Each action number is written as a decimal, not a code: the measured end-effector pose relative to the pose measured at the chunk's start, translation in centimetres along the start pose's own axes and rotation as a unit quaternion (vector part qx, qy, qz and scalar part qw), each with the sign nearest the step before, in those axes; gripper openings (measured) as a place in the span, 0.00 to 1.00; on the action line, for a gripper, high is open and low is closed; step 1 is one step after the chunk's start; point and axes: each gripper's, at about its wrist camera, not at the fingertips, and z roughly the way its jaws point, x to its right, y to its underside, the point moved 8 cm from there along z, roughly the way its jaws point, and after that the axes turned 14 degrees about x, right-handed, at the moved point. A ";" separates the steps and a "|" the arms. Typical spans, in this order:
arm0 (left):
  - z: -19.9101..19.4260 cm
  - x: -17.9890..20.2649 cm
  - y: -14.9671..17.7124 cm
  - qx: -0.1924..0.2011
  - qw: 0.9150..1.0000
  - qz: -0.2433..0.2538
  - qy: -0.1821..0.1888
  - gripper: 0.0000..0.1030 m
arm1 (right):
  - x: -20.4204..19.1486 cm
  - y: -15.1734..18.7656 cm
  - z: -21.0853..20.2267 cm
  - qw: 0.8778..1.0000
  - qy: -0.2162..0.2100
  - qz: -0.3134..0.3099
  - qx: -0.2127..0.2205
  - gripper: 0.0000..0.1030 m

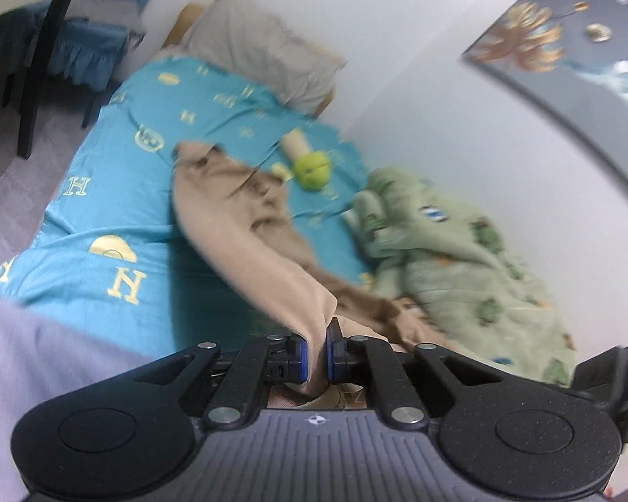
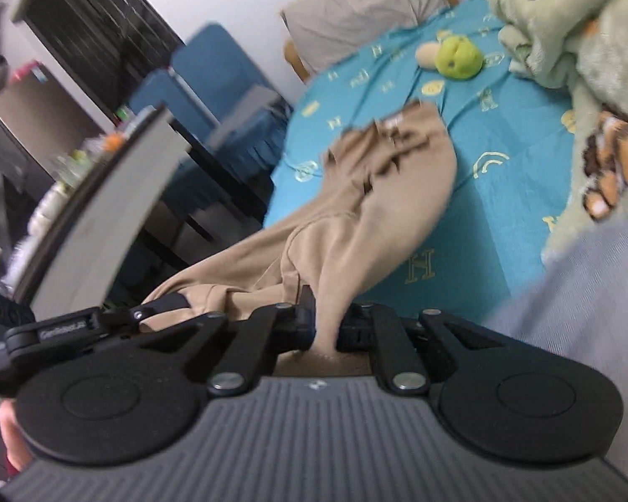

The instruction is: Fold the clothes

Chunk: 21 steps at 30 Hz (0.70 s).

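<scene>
- Right now the tan trousers (image 1: pixel 230 226) lie draped across the blue bedsheet (image 1: pixel 104 192), their far end toward the grey pillow (image 1: pixel 255 50) and their near end raised off the bed.
- Nearest me, the left gripper (image 1: pixel 317 353) has its jaws pinched tight on a bunch of the tan cloth.
- Beside it, the right gripper (image 2: pixel 324 326) is likewise closed hard on another fold of the same cloth.
- With 2 grips on 1 garment, I judge this a lift to spread it: keep both holds level and pull apart evenly so the legs hang straight.
- Past the trousers, toward the pillow, rests a green plush toy (image 1: pixel 312 171); steer clear of it when laying down.
- On the wall side of the trousers a green blanket (image 1: pixel 452 247) is heaped; it could snag the cloth.
</scene>
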 end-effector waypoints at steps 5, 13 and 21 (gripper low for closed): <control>-3.7 1.3 2.2 0.036 0.999 0.016 -0.012 0.08 | -0.7 1.4 -3.0 1.000 -0.004 0.002 0.023 0.10; 1.1 0.6 0.2 0.037 0.998 0.036 -0.024 0.08 | -0.1 -1.2 0.8 0.999 0.017 -0.040 0.030 0.10; 11.7 -2.6 -3.5 0.026 0.995 0.068 -0.063 0.09 | 2.1 -5.0 11.4 0.997 0.048 -0.062 0.009 0.10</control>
